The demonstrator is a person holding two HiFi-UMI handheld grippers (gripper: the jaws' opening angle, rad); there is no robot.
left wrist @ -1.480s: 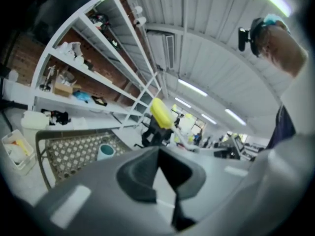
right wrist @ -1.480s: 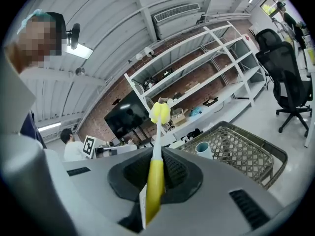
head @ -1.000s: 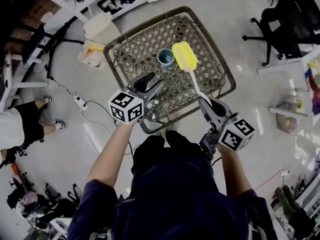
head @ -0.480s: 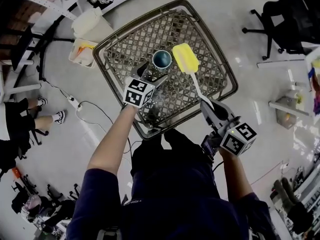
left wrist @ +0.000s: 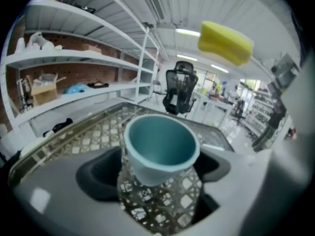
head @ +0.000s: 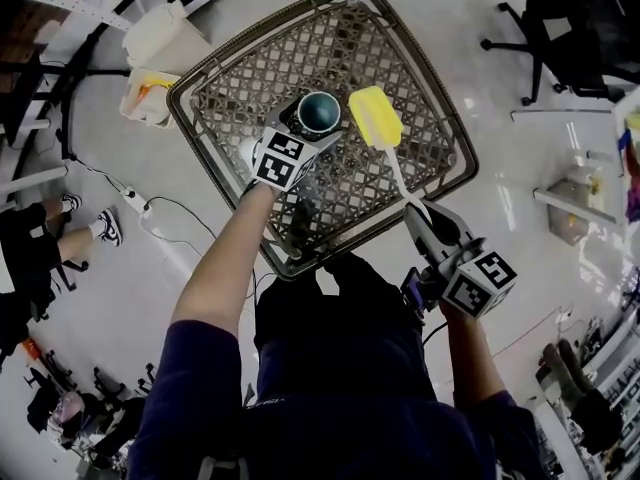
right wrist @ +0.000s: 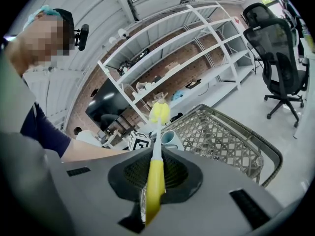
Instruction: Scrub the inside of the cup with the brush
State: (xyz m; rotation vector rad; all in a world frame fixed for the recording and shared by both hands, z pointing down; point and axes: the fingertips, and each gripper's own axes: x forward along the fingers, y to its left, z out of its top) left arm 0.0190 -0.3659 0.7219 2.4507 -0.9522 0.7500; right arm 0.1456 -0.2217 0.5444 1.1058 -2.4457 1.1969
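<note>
A teal cup (head: 320,111) stands upright on the woven metal table (head: 400,183). My left gripper (head: 312,128) has reached it. In the left gripper view the cup (left wrist: 160,149) sits between the two dark pads (left wrist: 98,173), whose jaws are opening and show a gap on each side. My right gripper (head: 425,218) is shut on the yellow handle of the brush (right wrist: 155,181). Its yellow head (head: 375,116) hovers just right of the cup and shows high in the left gripper view as the brush head (left wrist: 225,42).
The table's raised rim (head: 455,148) rings the mesh. A white bin (head: 160,38) and a small box (head: 145,98) stand on the floor at its left, with a cable (head: 150,208) nearby. A black office chair (head: 570,28) stands at far right. A person's legs (head: 40,238) show at left.
My left gripper has moved forward from the table's near side up to the cup and now has it between its jaws. The right gripper and brush have kept their place.
</note>
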